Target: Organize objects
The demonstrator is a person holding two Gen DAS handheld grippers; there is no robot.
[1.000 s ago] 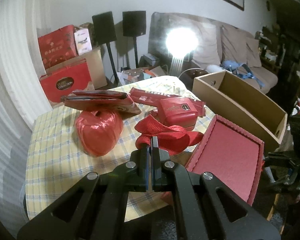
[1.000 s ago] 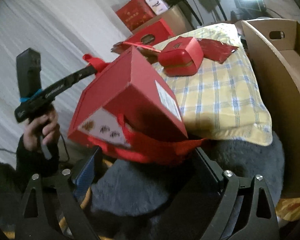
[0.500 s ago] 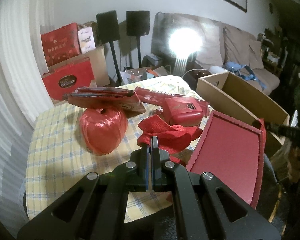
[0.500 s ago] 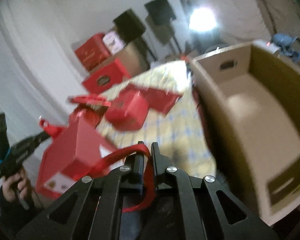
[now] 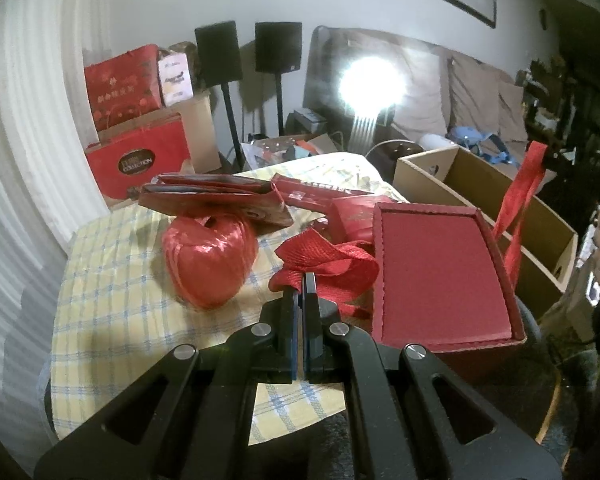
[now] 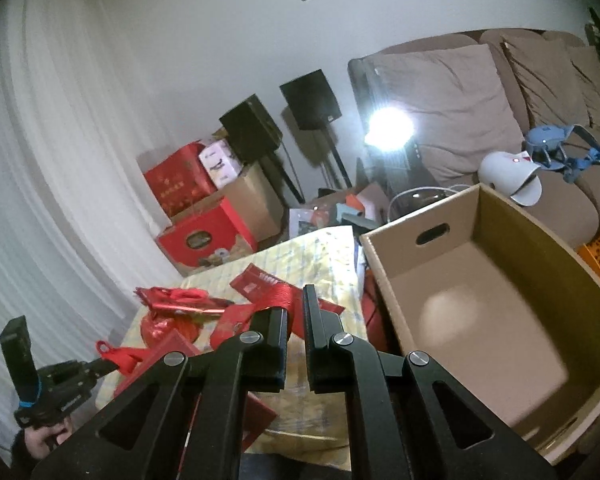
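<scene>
Red gift box (image 5: 440,276): 1 | ribbon handles (image 5: 328,262): 2, each pinched by a claw (image 5: 302,280)

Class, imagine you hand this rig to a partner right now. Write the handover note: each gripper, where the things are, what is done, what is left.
Left gripper: shut on one red ribbon handle of the red gift box.
Right gripper: shut on the other ribbon handle.
The gift box hangs between them at the table's near edge, beside the cardboard box.
On the checked tablecloth: red twine ball, small red case, flat red packets.
Done: nothing in the cardboard box yet.
Left: probably carry the gift box in, then the rest.
</scene>
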